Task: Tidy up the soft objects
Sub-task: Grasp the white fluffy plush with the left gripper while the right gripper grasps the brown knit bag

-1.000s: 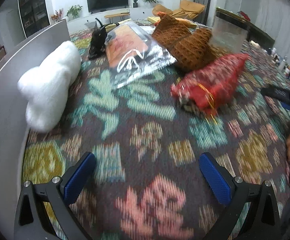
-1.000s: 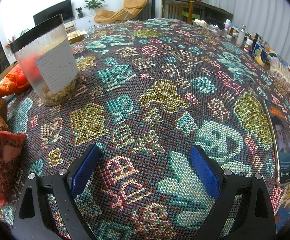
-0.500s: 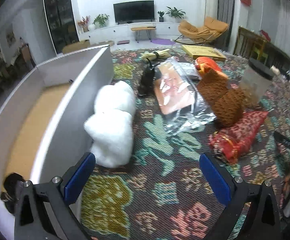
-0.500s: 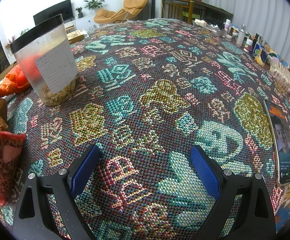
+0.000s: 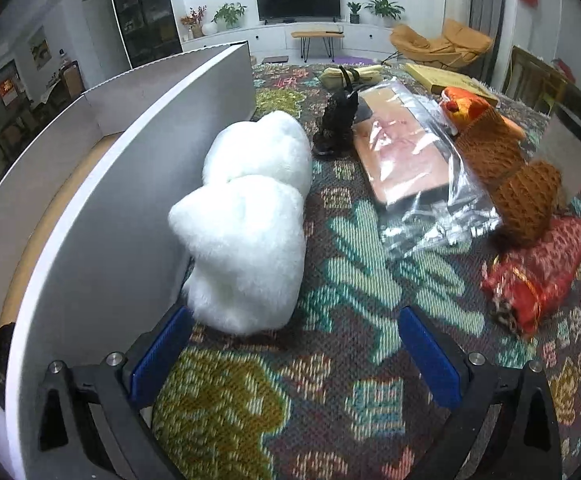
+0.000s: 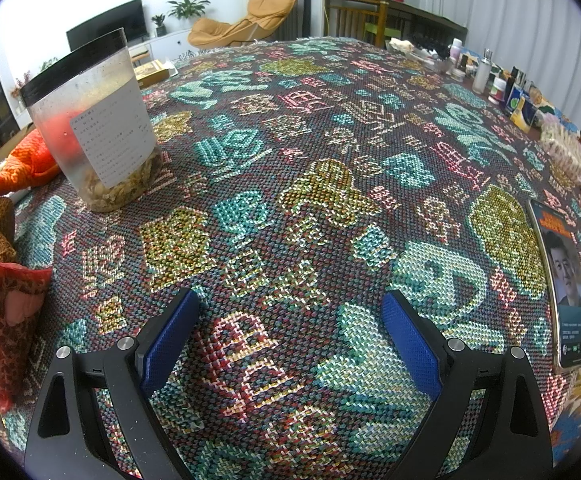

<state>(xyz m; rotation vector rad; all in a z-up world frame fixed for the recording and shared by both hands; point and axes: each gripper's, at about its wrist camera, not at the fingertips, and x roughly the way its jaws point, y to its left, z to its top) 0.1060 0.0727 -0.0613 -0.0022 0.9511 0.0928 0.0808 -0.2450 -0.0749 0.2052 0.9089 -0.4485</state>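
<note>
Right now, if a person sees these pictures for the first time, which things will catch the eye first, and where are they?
First comes the big fluffy white plush toy, lying against the tall grey box wall just ahead of the open left gripper. To its right lie a crinkled clear plastic bag and a red patterned pouch. In the right wrist view, a clear plastic jar with a black rim stands on the colourful woven cloth.

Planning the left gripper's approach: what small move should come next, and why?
Probably ease the left gripper forward to straddle the white plush. Its jaws are open and empty, and the plush lies just ahead, against the grey bin wall.
</note>
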